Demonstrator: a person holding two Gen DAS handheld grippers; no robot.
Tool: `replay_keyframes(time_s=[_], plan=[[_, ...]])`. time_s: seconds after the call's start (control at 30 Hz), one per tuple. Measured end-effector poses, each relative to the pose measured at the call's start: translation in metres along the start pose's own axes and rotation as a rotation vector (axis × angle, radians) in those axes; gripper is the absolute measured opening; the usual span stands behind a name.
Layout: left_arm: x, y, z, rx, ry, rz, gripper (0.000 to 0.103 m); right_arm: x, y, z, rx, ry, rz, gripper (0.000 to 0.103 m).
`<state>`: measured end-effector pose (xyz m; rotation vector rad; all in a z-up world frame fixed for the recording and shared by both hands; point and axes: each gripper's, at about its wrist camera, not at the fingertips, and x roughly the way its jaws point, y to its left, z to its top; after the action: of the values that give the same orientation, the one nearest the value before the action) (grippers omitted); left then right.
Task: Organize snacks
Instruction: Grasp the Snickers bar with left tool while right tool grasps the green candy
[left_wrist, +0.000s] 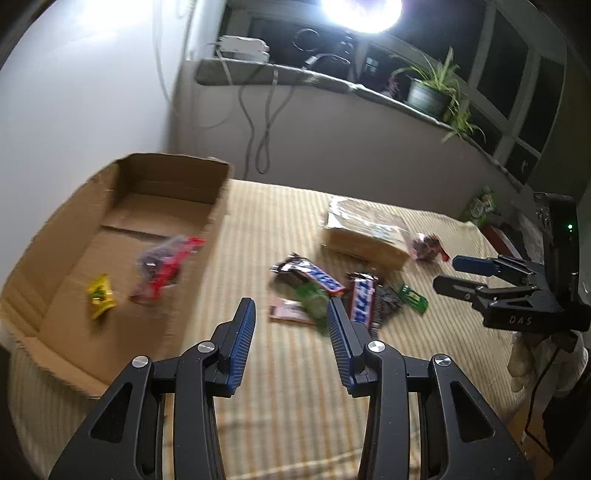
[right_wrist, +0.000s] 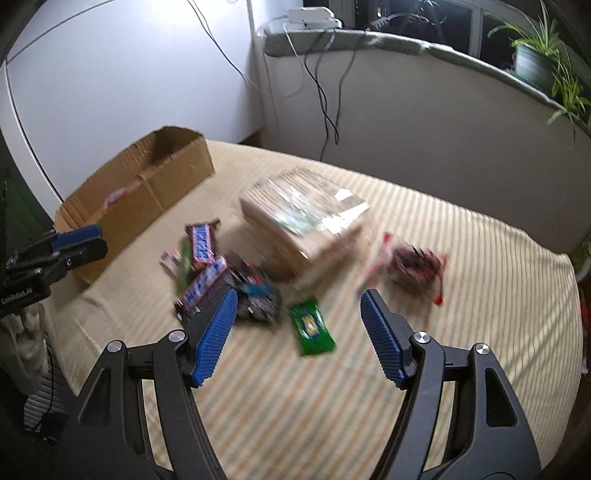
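Cardboard box (left_wrist: 122, 206) at your left already holds 2 packets; the snack pile (right_wrist: 221, 280) lies beside it on the striped cloth (right_wrist: 424, 369). Both grippers — left (left_wrist: 291, 314), right (right_wrist: 297, 306) — are parted and empty. Pick 1 wrapper — the green packet (right_wrist: 312, 326) lies clear of the pile.

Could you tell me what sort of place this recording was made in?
Probably a room in a home, perhaps a bedroom: a yellow-striped fabric surface like a bed, a potted green plant on the grey windowsill, and loose cables hanging down the wall.
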<state>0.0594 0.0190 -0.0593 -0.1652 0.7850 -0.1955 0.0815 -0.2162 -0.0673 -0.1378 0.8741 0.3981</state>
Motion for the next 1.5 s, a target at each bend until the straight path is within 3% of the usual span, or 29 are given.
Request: replay_keyframes(time_s=[0.17,0.4,0.47,0.87,1.5], plan=[[0.015,-0.020,-0.001,0.034,0.032,-0.028,0.039,0.008,-0.007,-0.014,-0.022,0.034,-0.001,0.072],[0.034,-0.037,-0.003,0.067,0.076,-0.049,0.039,0.025,-0.007,-0.018,-0.054,0.074,0.034,0.050],[0.039,-0.041,-0.004,0.078,0.085,-0.052,0.039,0.030,-0.005,-0.017,-0.065,0.085,0.034,0.047],[0.067,-0.049,-0.002,0.124,0.134,-0.038,0.039,0.052,-0.001,-0.012,-0.098,0.123,0.017,0.041],[0.075,-0.063,0.003,0.186,0.143,-0.051,0.032,0.056,0.001,-0.011,-0.105,0.122,0.011,0.037]])
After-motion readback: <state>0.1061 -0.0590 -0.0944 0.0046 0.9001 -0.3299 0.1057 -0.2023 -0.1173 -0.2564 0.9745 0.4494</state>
